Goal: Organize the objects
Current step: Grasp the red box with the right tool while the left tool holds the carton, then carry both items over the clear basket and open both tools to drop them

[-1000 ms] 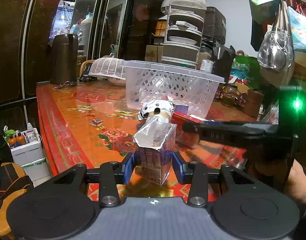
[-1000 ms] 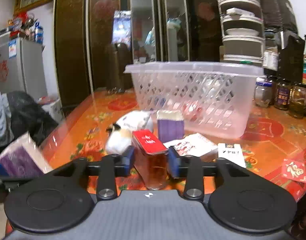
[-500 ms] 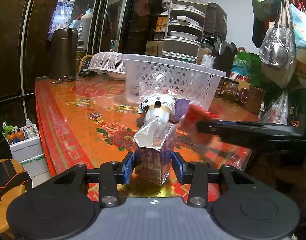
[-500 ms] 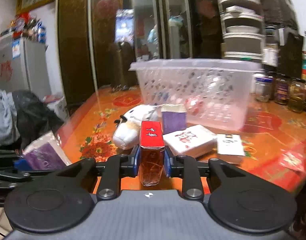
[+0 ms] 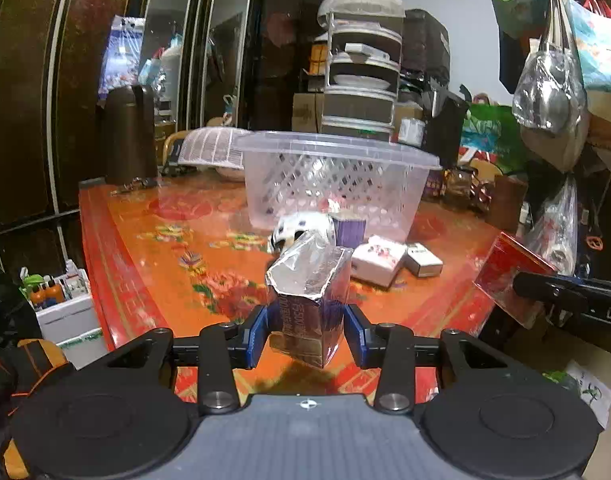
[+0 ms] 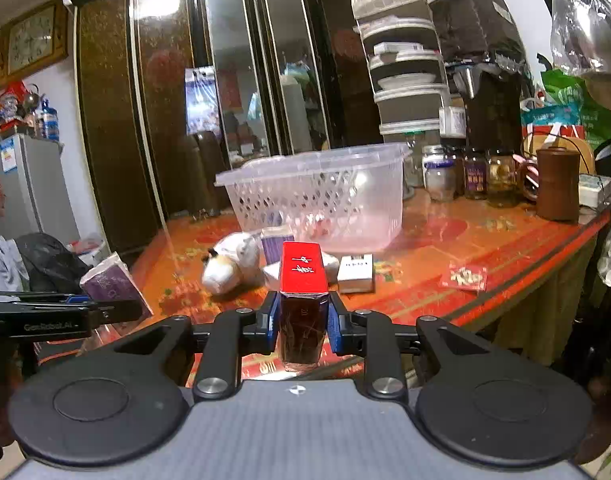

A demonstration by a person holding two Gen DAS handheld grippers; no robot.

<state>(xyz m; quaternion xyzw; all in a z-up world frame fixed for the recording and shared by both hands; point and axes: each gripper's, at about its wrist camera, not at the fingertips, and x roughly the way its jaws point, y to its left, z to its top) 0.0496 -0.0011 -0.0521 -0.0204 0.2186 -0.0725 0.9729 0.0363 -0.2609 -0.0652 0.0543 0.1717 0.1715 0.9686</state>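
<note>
Left gripper (image 5: 305, 330): clamped on purple foil-topped carton (image 5: 311, 300), lifted at near table edge.
Right gripper (image 6: 301, 322): clamped on red cigarette pack (image 6: 303, 300), lifted.
Basket (image 6: 325, 168): nearly empty.
Remaining: plush toy (image 6: 229, 264), purple box (image 6: 276, 240), white packs (image 5: 375, 260) on table (image 6: 465, 240).

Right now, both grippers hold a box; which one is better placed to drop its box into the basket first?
Probably right. The right gripper with the red box faces the basket squarely. The left gripper with the purple carton looks no closer.

The left gripper (image 6: 117, 312) seemingly reads "GenRobot.AI"; purple carton (image 5: 305, 316) "500".
</note>
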